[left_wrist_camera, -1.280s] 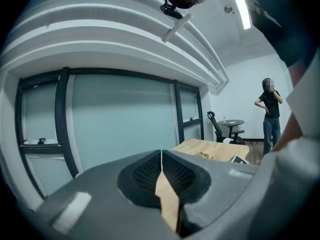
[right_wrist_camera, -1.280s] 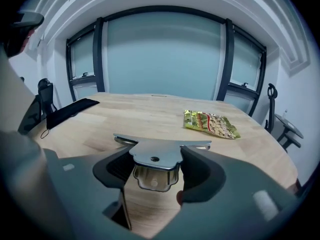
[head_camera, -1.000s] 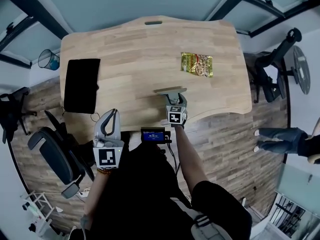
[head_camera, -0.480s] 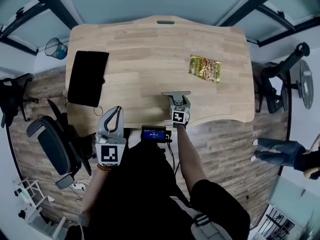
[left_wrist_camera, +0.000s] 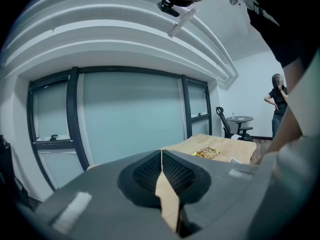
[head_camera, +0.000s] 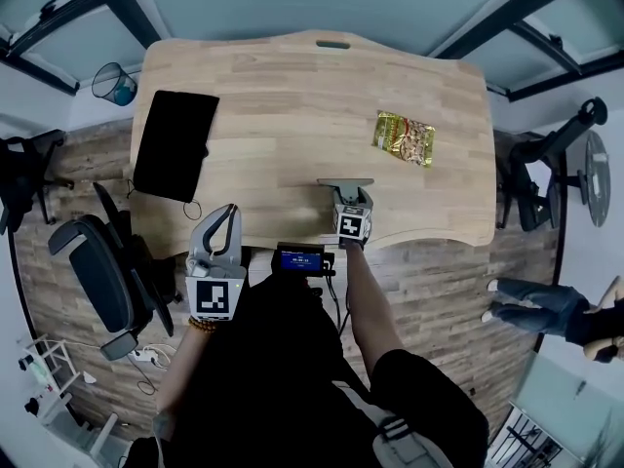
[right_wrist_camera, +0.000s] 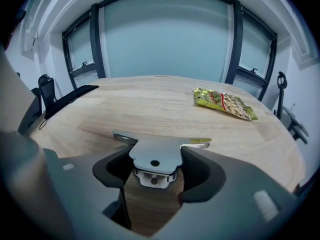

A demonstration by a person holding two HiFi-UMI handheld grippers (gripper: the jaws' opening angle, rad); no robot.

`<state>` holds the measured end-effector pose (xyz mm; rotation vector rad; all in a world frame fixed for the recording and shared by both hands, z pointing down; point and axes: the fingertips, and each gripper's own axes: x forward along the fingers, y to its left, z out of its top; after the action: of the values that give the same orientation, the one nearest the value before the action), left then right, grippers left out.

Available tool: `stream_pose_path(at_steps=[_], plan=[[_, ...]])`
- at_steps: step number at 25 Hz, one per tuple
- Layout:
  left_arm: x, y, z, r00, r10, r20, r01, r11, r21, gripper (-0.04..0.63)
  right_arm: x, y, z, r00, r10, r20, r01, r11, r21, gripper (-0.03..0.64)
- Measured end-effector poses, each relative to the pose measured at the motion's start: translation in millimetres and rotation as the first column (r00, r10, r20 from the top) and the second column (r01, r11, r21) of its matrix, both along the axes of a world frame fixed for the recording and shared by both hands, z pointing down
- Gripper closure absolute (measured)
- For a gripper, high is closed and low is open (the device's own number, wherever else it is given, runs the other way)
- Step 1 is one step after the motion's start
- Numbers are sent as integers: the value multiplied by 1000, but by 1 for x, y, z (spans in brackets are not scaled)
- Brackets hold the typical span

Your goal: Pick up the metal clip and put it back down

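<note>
The metal clip (right_wrist_camera: pixel 150 149) is a wide silver bulldog clip, and its handle sits between the jaws of my right gripper (right_wrist_camera: pixel 156 159), which is shut on it. The clip's long front edge lies just at the wooden table (right_wrist_camera: pixel 150 109); I cannot tell whether it touches. In the head view the clip (head_camera: pixel 344 182) shows near the table's front edge, just ahead of the right gripper (head_camera: pixel 348 197). My left gripper (head_camera: pixel 224 224) hangs off the table's front left edge, shut with nothing in it; its pads meet in a thin line (left_wrist_camera: pixel 161 156).
A green-and-gold snack packet (head_camera: pixel 405 137) lies at the table's right. A black flat pad (head_camera: pixel 175 144) lies at the left. A small device with a blue screen (head_camera: pixel 300 258) sits at the front edge. An office chair (head_camera: pixel 93 271) stands left, a person (head_camera: pixel 546 300) right.
My right gripper has sunk a little toward the table with the clip still in it. The left gripper has stayed put.
</note>
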<state>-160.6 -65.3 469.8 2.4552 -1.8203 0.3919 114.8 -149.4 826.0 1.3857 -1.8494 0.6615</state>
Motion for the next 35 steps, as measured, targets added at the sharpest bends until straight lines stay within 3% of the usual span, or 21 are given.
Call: stream_pose_path(at_steps=[6,11,17,22,25,35], plan=[[-1,-1,-3,1000,6,-4,-6,1000,10,589,-1,-1,5,1000,26,5,-25,999,-31,298],[1,-2,-5,1000,20,-16,-20,1000,16,589,-5,3,7,1000,-4,13,5,997,-79,215],[4,-6,-7,998,47,-37,-46,999,30,589,-14,11,0,996,-1,86,10,995,-104,184],[3,-11,-7,996,81,-40,-80,996,35,589,-11,6,-19,996,25,88,-21,999,-46,186],[8,-15,-10,992,114,-52,-112,993,38,589,-5,2,-43,987,79,138,-79,997,-9,184],[35,-42,-33,962,260,-80,-251,962,111,589,16,-5,-141,965,135,223,-175,970,169,195]])
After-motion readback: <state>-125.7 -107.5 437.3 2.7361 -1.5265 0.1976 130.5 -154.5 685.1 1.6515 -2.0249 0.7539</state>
